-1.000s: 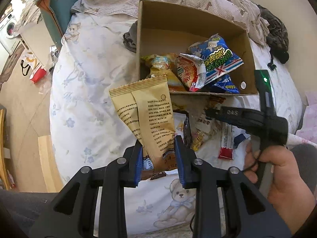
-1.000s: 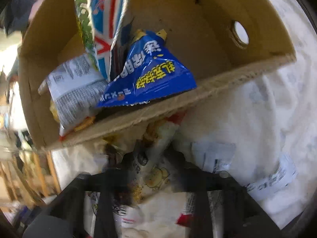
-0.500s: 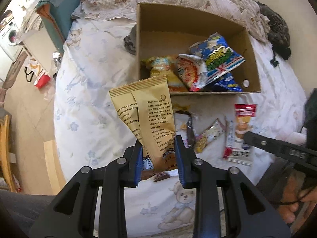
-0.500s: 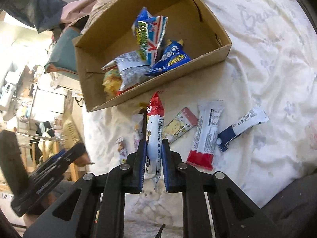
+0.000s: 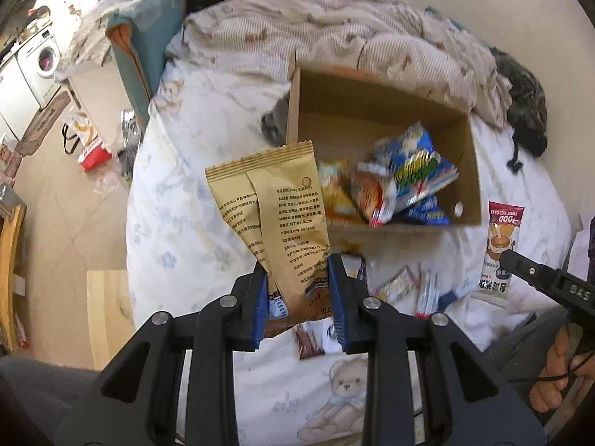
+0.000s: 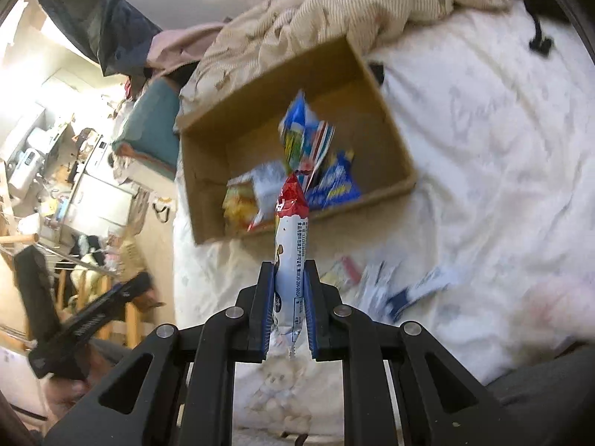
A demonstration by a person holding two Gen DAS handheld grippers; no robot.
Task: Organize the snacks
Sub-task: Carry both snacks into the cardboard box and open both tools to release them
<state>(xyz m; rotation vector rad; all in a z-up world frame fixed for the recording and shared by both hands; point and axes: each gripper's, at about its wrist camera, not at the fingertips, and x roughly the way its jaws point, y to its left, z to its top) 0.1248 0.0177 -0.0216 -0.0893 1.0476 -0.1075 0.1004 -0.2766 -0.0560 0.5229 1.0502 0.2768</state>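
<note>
Both fingers sets are clamped: left gripper (image 5: 297, 290) on tan packet (image 5: 282, 223), right gripper (image 6: 289, 297) on red-topped bar (image 6: 292, 245).

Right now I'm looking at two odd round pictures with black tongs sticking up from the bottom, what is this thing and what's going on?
No robot here: a person holds a black two-finger clamp tool in each hand, and each tool carries a wide-angle camera looking along its fingers. That gives the round, bent pictures.

One picture comes from the left gripper. It is shut on a tan foil snack pouch with printed text. At that picture's right edge you see the other tool and the person's hand.

The other picture comes from the right gripper, shut on a slim white snack bar wrapper with a red top.

Below both lies a bed with a white bear-print sheet. On it stands an open brown cardboard box holding several bright snack bags, blurred here. A few small snack packets lie loose on the sheet in front of the box.
</note>
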